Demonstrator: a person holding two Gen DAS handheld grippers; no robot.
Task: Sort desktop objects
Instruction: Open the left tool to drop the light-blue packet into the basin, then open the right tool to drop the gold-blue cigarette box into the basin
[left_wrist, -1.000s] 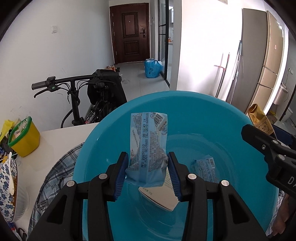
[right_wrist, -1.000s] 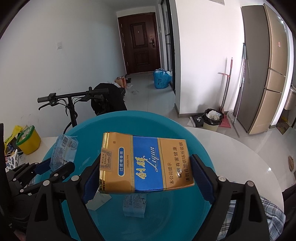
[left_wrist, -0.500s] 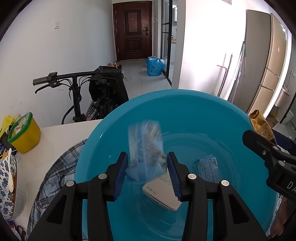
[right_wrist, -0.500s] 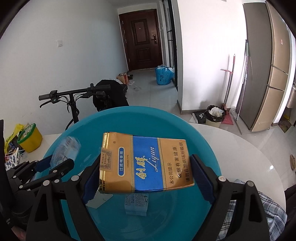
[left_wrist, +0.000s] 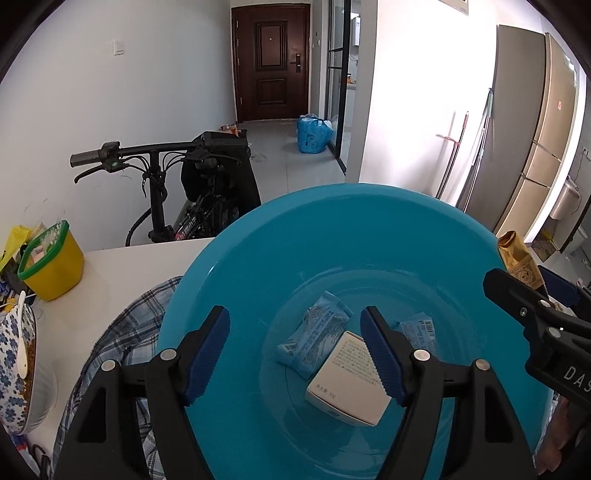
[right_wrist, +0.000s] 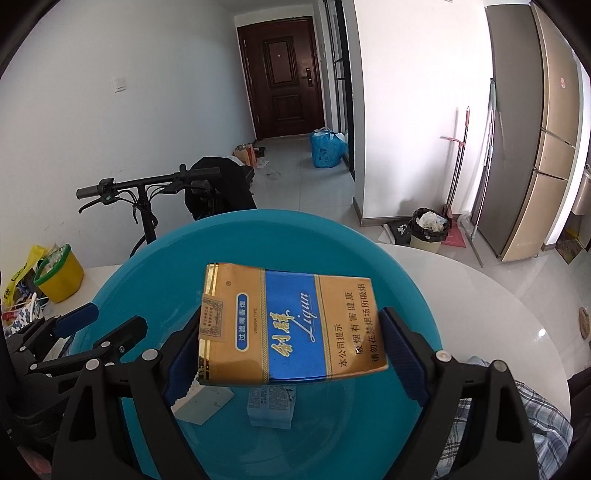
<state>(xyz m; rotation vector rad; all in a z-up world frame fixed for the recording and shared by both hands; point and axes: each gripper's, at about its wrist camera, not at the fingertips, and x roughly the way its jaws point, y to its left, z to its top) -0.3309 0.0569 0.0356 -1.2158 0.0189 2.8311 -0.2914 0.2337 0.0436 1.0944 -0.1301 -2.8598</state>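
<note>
A big blue basin (left_wrist: 258, 258) (right_wrist: 147, 266) fills both views. On its bottom lie a light-blue packet (left_wrist: 314, 341), a white box (left_wrist: 347, 384) (right_wrist: 203, 404) and a second blue packet (left_wrist: 419, 330) (right_wrist: 271, 406). My left gripper (left_wrist: 295, 347) hangs over the basin, its jaws opening with nothing between them; the light-blue packet rests below. My right gripper (right_wrist: 291, 354) is shut on a gold and blue cigarette pack (right_wrist: 290, 325), held flat above the basin. The left gripper (right_wrist: 85, 332) also shows at the left of the right wrist view.
A plaid cloth (left_wrist: 122, 339) lies under the basin on a white round table (right_wrist: 461, 280). A yellow tub with a green rim (left_wrist: 51, 262) and a flowered bowl (left_wrist: 14, 362) stand at the left. A bicycle (left_wrist: 166, 192) is parked behind the table.
My left gripper has let go of the light-blue packet, which dropped onto the basin's bottom, and its jaws have spread. The right gripper with the cigarette pack has not moved.
</note>
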